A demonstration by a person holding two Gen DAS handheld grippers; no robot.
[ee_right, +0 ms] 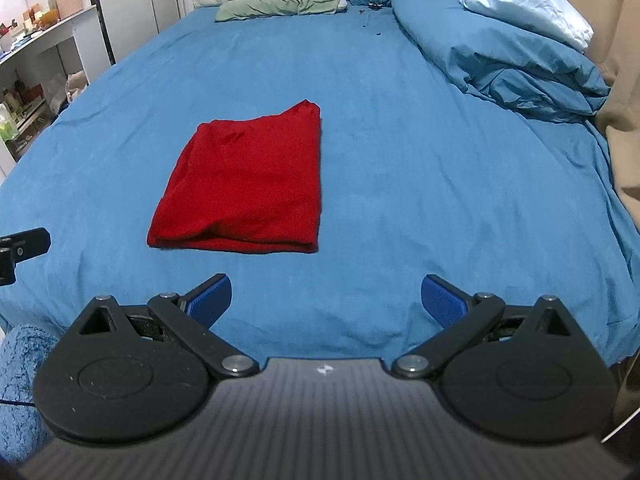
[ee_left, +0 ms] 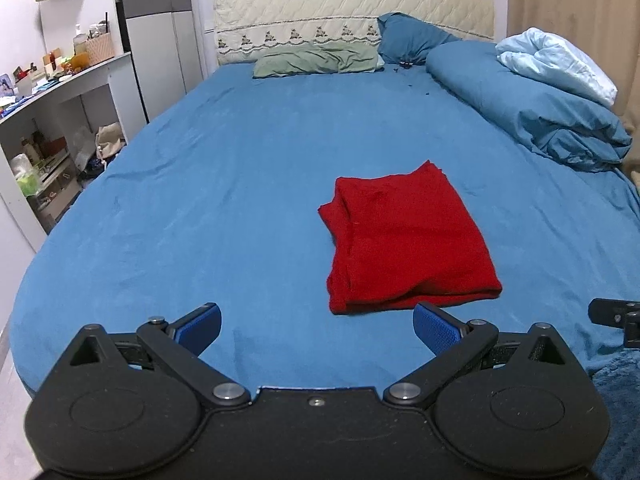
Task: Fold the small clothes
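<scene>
A red garment (ee_left: 408, 240) lies folded into a rough rectangle on the blue bed sheet (ee_left: 240, 200); it also shows in the right wrist view (ee_right: 248, 184). My left gripper (ee_left: 318, 330) is open and empty, near the bed's front edge, just short of the garment's near edge. My right gripper (ee_right: 326, 300) is open and empty, near the front edge, to the right of the garment. Part of the right gripper shows at the left view's right edge (ee_left: 616, 314), and part of the left gripper at the right view's left edge (ee_right: 24, 246).
A rolled blue duvet (ee_left: 532, 108) with a light blue blanket (ee_left: 560, 62) lies at the back right. Green (ee_left: 316, 60) and blue (ee_left: 412, 38) pillows lie at the headboard. A cluttered shelf unit (ee_left: 52, 128) stands left of the bed. A fluffy blue cloth (ee_right: 20, 384) is at the near edge.
</scene>
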